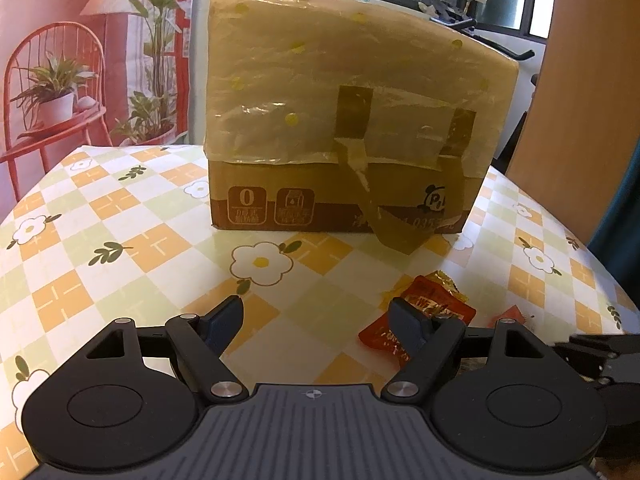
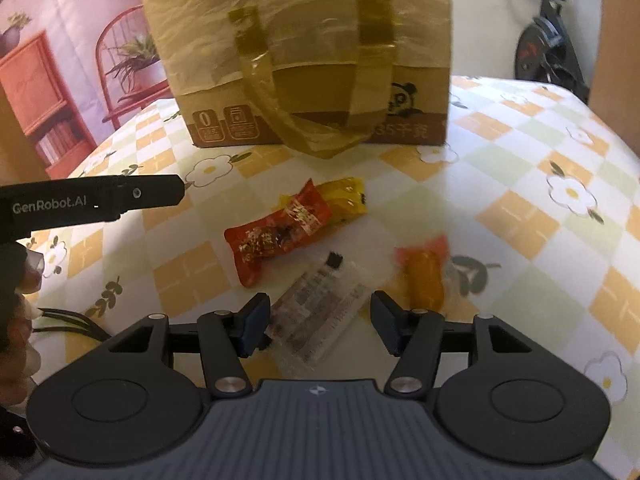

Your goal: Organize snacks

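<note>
From the left wrist view, the left gripper (image 1: 318, 322) hovers low over the bench (image 1: 120, 248) with its jaws spread wide and nothing between them. A red snack packet (image 1: 430, 312) lies just beyond its right finger, partly hidden by it. A cardboard box (image 1: 340, 148), wrapped in plastic and tape, stands further back.

From the right wrist view, the right gripper (image 2: 318, 322) is also wide open and holds nothing; a clear labelled packet (image 2: 320, 316) lies on the bench between its fingers. Beyond it lie the red snack packet (image 2: 280, 232), a yellow packet (image 2: 344, 198) tucked under its far end, and an orange packet (image 2: 426, 276), blurred. The left gripper (image 2: 176, 194) reaches in from the left.
</note>
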Motion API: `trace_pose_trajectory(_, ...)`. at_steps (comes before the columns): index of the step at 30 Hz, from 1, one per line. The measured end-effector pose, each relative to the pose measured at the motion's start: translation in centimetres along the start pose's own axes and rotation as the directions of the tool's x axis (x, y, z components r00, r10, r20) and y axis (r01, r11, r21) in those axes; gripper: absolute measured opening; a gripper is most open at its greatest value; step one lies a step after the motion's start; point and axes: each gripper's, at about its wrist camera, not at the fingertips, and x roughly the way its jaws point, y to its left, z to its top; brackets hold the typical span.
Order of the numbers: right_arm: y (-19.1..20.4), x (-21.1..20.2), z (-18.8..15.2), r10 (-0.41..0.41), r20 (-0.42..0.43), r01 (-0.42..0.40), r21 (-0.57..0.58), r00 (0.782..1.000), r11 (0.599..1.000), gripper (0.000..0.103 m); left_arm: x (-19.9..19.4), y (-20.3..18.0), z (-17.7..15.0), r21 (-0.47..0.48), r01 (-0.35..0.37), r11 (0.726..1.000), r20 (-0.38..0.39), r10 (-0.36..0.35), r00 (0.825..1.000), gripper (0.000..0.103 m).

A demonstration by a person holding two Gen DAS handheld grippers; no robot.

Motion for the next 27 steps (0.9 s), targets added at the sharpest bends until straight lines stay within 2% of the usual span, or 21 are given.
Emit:
trace_pose_trajectory(9, 1.0, 1.4, 0.3, -0.034, 0.04, 0.039, -0.122, 0.999, 0.992, 0.06, 0.0, 0.4, -0.3, -0.013, -0.01, 1.0, -0.004, 0.01, 1.0, 0.082)
trace_pose_trajectory(14, 1.0, 0.9, -0.1, -0.033, 0.036, 0.037, -0.101, 0.999, 0.994, 0.06, 0.4, 0.6, -0.3, -0.028, -0.016, 0.999, -0.012, 0.015, 1.0, 0.082)
trace_pose_trajectory(20, 1.4, 0.8, -0.7, -0.037, 0.051, 0.046, -0.185, 0.998, 0.982, 0.058, 0.5, 0.6, -0.6, -0.029, -0.015, 0.999, -0.02, 0.014, 1.0, 0.081)
trace_pose_trajectory(27, -0.8, 1.2, 0.2, -0.022, 0.063, 0.032, -0.156, 0.998, 0.987, 0.051, 0.8, 0.8, -0.8, -0.055, -0.013, 0.998, -0.016, 0.012, 1.0, 0.08)
